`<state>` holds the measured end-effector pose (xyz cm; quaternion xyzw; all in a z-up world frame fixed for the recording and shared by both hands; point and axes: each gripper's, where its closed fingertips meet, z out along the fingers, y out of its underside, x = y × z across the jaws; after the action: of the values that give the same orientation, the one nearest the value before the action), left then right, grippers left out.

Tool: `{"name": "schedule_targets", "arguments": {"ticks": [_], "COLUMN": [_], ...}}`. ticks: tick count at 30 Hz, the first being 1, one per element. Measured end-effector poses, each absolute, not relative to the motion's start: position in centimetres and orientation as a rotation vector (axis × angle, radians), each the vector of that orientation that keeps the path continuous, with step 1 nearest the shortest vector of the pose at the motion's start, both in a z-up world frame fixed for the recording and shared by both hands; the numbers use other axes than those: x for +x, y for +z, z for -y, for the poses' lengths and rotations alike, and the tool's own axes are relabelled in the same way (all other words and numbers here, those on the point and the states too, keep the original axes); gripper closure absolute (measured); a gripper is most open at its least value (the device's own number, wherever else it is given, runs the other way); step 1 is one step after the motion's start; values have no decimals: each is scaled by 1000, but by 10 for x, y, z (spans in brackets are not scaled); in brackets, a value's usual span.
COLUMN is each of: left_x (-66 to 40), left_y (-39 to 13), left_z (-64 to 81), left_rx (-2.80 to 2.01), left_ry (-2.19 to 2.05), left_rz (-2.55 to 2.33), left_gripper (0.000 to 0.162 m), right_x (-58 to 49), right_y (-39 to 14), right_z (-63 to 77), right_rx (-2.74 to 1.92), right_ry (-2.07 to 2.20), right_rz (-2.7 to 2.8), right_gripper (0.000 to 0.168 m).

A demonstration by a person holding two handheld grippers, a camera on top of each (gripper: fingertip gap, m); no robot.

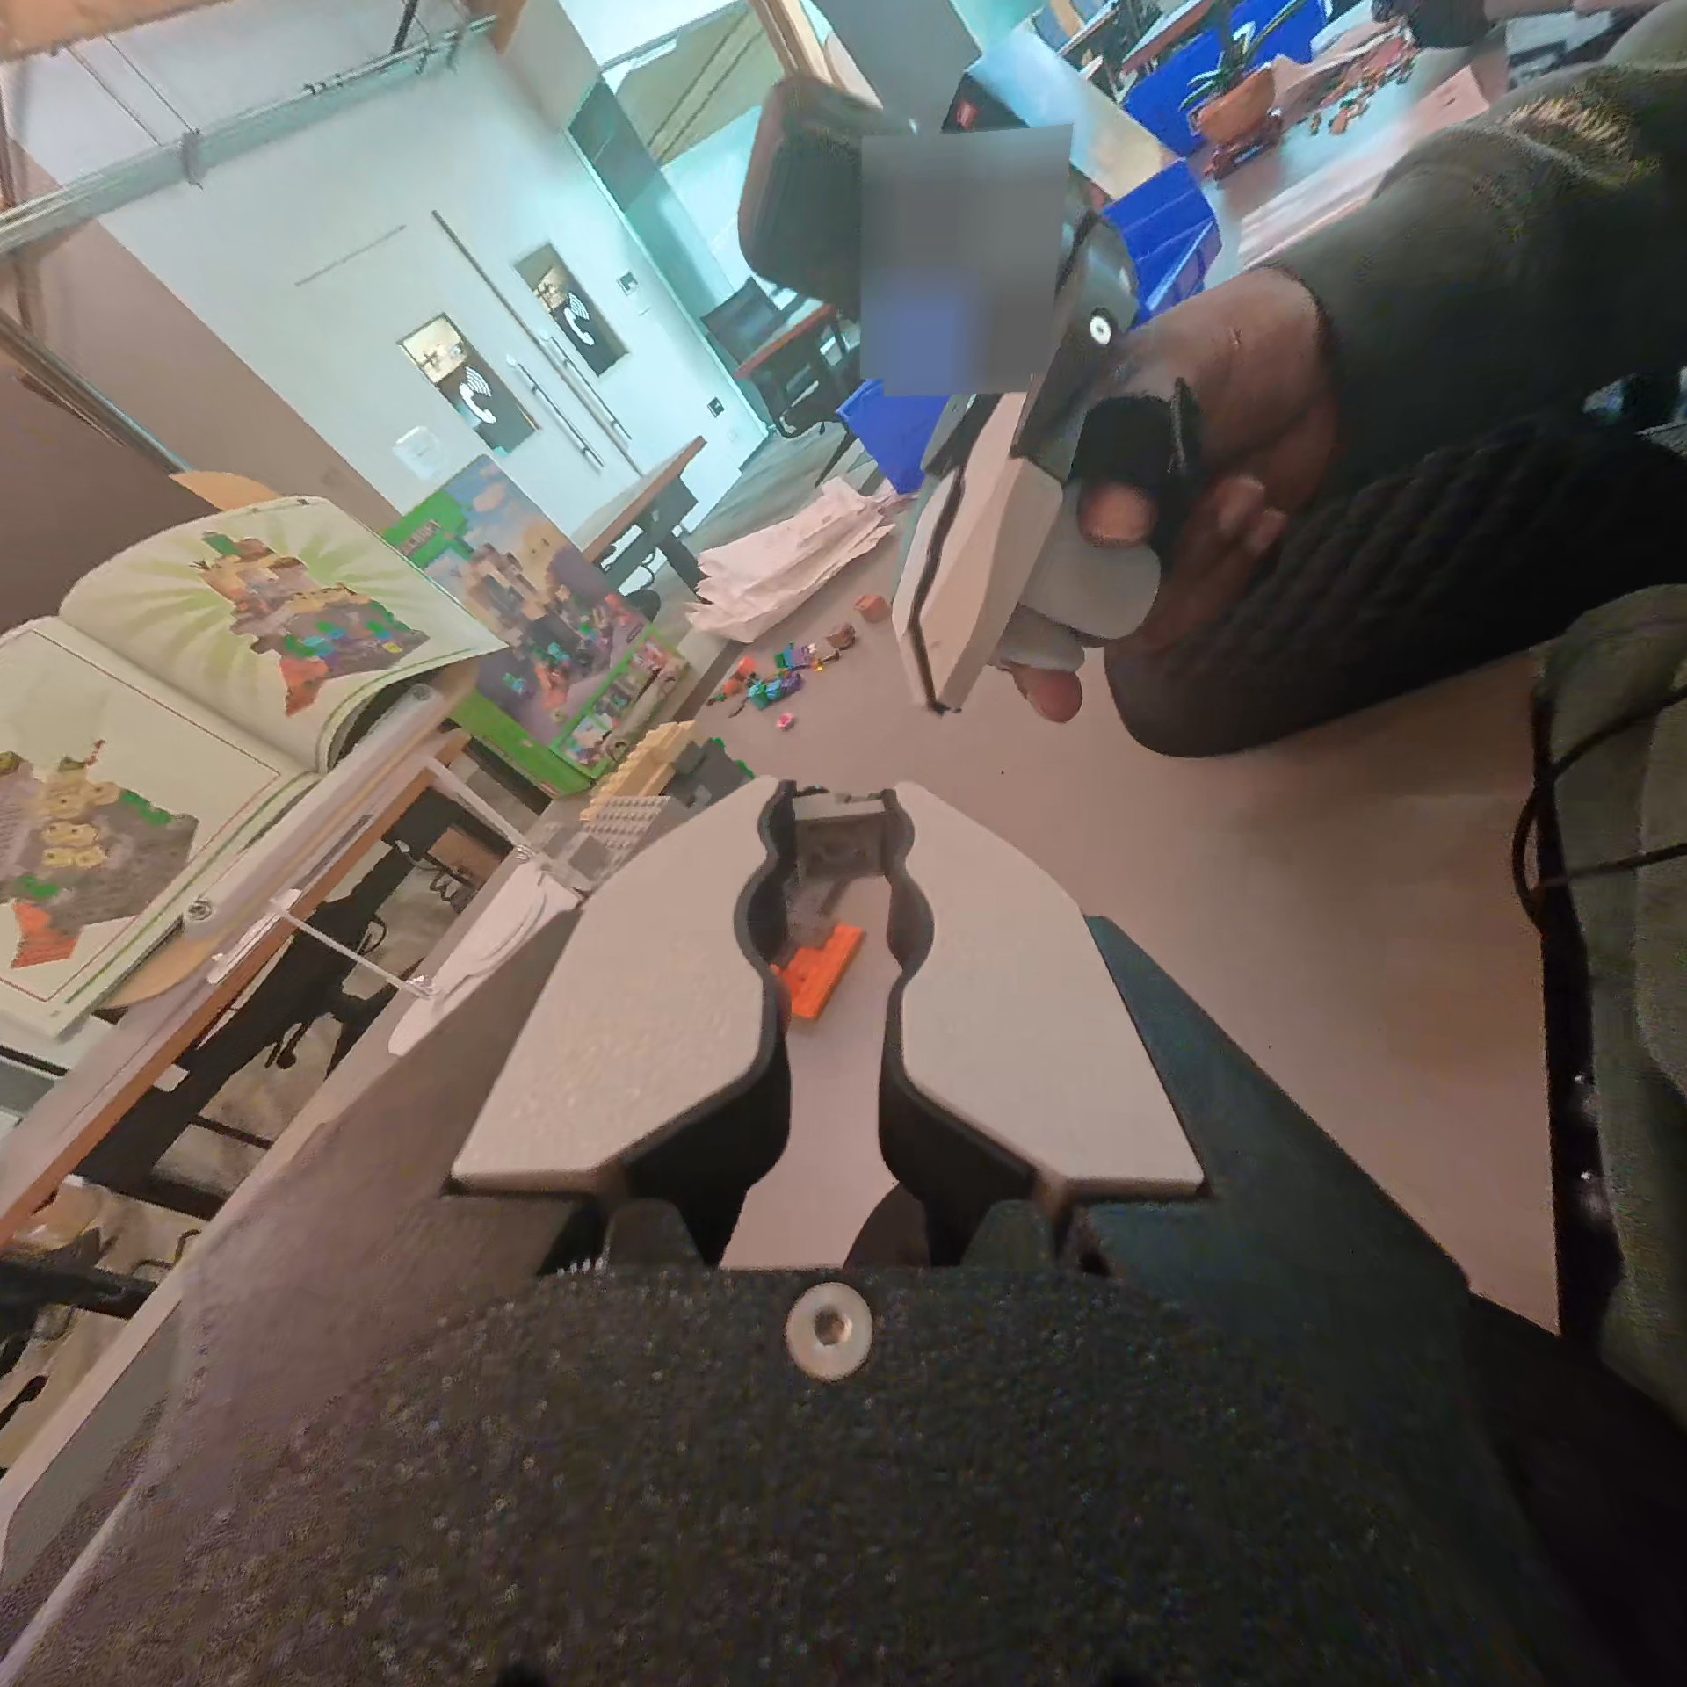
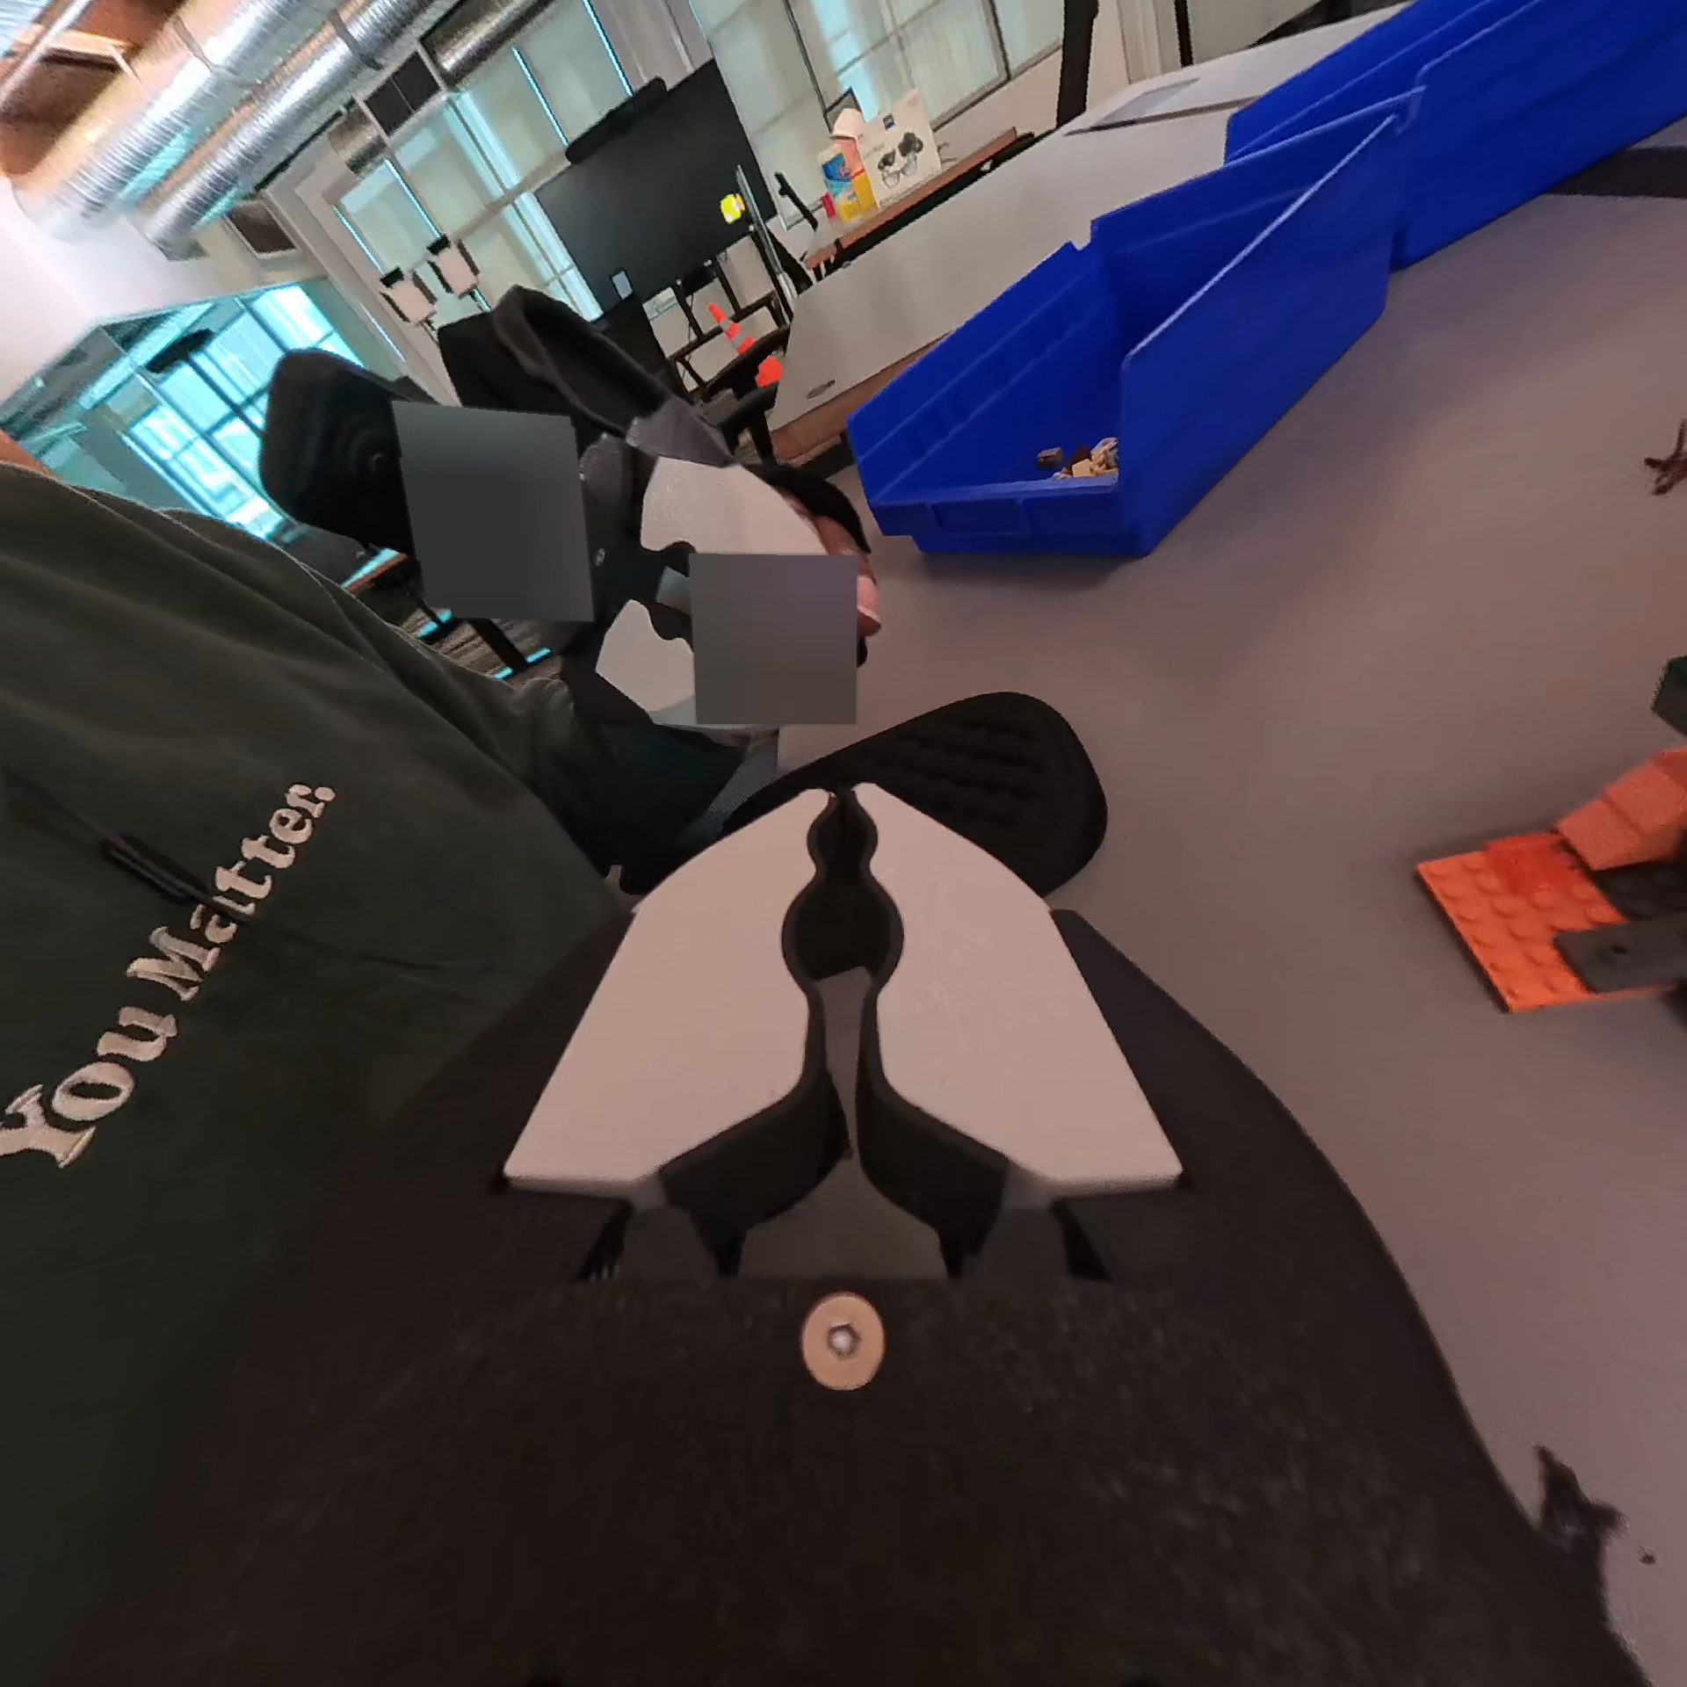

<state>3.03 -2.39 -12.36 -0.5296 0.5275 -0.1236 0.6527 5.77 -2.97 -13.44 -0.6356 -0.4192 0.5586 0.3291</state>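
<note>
Bare grey tabletop lies around my left tongs, clenched on a small grey brick piece; my right tongs are pressed together, empty.

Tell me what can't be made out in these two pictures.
- Left wrist view: the gray piece in the left gripper is mostly hidden by its jaws.
- Left wrist view: the loose bricks far off are too small to tell apart.
- Right wrist view: the orange build is cut off by the right edge.
</note>
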Motion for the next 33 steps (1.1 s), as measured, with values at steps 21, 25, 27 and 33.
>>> {"name": "schedule_targets", "arguments": {"ticks": [21, 25, 27, 33], "left_x": [32, 43, 49, 62], "left_y": [-179, -175, -174, -180], "left_z": [21, 30, 34, 44], "left_rx": [-1379, -1329, -1310, -1288], "left_ry": [-382, -450, -463, -480], "left_rz": [-1248, -1271, -1286, -1343], "left_gripper": [144, 144, 144, 144], "right_x": [86, 85, 81, 72], "right_y": [-200, -198, -195, -195], "right_z": [48, 50, 54, 62], "right_rx": [-1703, -1695, -1670, -1626], "right_ry": [1013, 1063, 1114, 1133], "right_rz": [1570, 1533, 1521, 1552], "right_gripper": [160, 160, 160, 160]}}
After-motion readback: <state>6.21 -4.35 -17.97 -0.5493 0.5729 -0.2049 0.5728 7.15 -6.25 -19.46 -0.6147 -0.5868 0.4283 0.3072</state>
